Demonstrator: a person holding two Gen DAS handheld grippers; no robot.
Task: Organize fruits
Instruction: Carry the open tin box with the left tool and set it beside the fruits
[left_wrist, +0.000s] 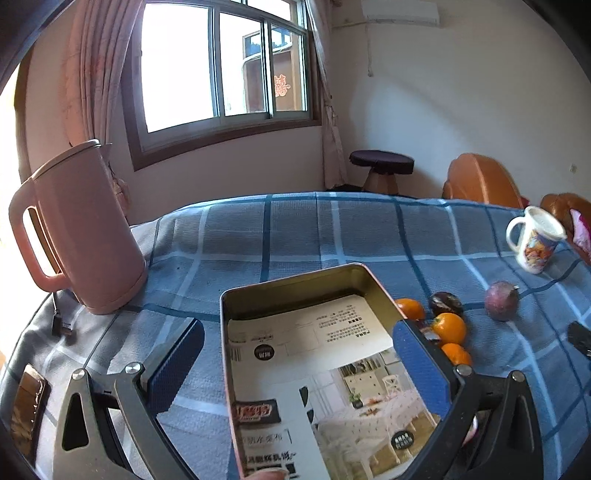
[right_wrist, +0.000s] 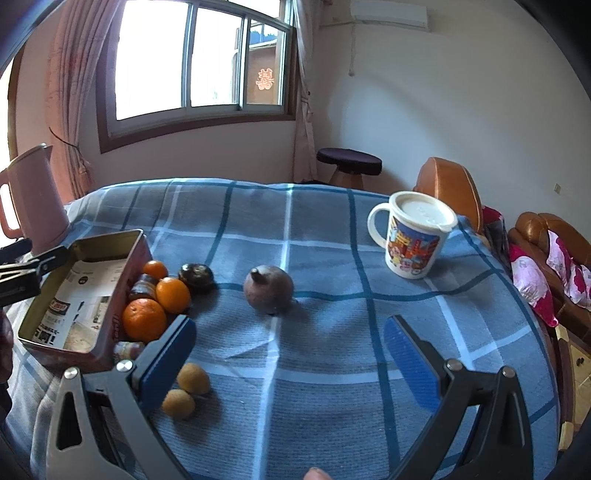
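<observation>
- Left gripper (left_wrist: 295, 354): jaws spread wide, astride the tin (left_wrist: 295, 291); left pad out over the cloth (left_wrist: 288, 229), clear of the tin's left wall; right pad at the tin's right wall (contact there unclear). Nothing clamped.
- Tin open, sits on the blue checked cloth at table's left; only a printed paper sheet (left_wrist: 317, 354) lies inside, no fruit in it.
- Right gripper (right_wrist: 290, 363): jaws wide open, nothing between them, hanging over bare cloth near the table's front.
- Oranges: three, bunched against the tin's right outer wall; front one (right_wrist: 144, 319) biggest in the right view, second (right_wrist: 173, 294) behind it, third (right_wrist: 155, 268) furthest back.
- Dark fruit (right_wrist: 195, 276) just right of the oranges; another dark one (right_wrist: 142, 290) wedged between the oranges and tin.
- Purple-brown round fruit (right_wrist: 269, 288) alone mid-table, apart from the cluster.
- Two small tan fruits (right_wrist: 192, 378) near the right gripper's left finger (touching each other).
- Small item (right_wrist: 127, 349) by the tin's front corner, can't tell what.
- Pink kettle (left_wrist: 81, 229) far left, cartoon mug (right_wrist: 413, 240) with lid far right.
- Fingertip (right_wrist: 317, 474) at the right view's bottom edge.
</observation>
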